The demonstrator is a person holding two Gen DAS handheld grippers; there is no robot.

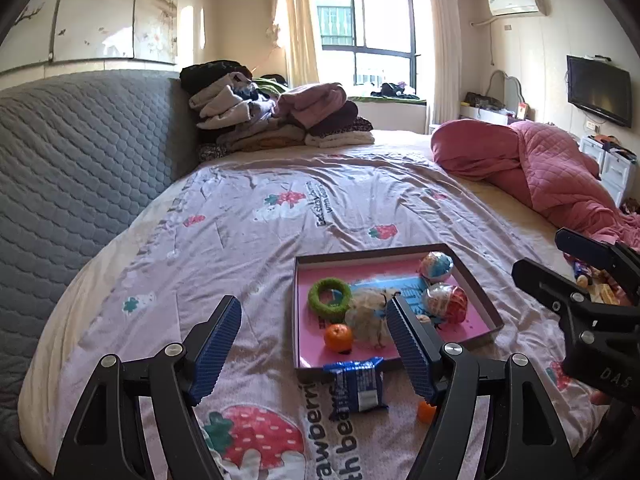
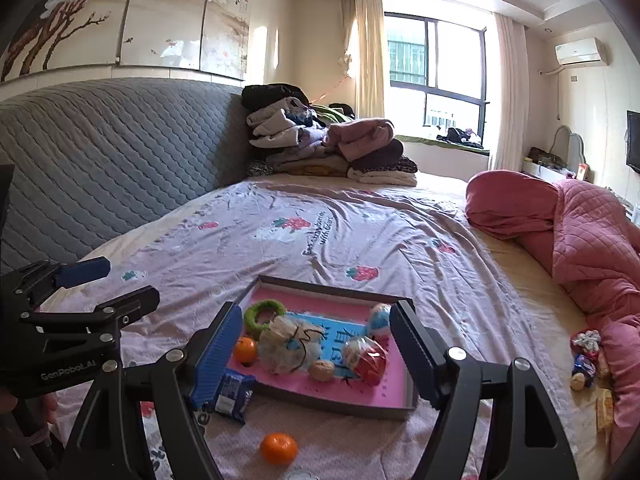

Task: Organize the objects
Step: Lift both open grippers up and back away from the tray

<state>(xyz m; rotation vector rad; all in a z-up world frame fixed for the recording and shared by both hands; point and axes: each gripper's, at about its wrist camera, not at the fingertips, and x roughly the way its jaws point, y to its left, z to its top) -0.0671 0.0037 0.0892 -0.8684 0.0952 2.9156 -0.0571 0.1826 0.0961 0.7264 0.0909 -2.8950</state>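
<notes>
A shallow tray (image 1: 360,252) (image 2: 320,282) with a pink inside lies on the strawberry-print bedspread. In it are a green ring (image 1: 330,294) (image 2: 262,314), an orange (image 1: 338,337) (image 2: 245,349), a white bagged bundle (image 1: 370,316) (image 2: 284,344), a red ball (image 1: 448,302) (image 2: 368,360) and a blue-white ball (image 1: 436,266) (image 2: 380,318). A blue snack packet (image 1: 356,384) (image 2: 234,394) leans on the tray's near rim. A second orange (image 1: 426,412) (image 2: 279,448) lies on the bedspread in front. My left gripper (image 1: 313,305) (image 2: 120,280) and right gripper (image 2: 316,312) (image 1: 538,254) hover above, both open and holding nothing.
A grey quilted headboard (image 1: 80,160) runs along the left. Folded clothes (image 1: 276,116) are piled at the far end of the bed. A bunched pink quilt (image 1: 540,164) lies on the right, with several small snacks and toys (image 2: 588,360) beside it.
</notes>
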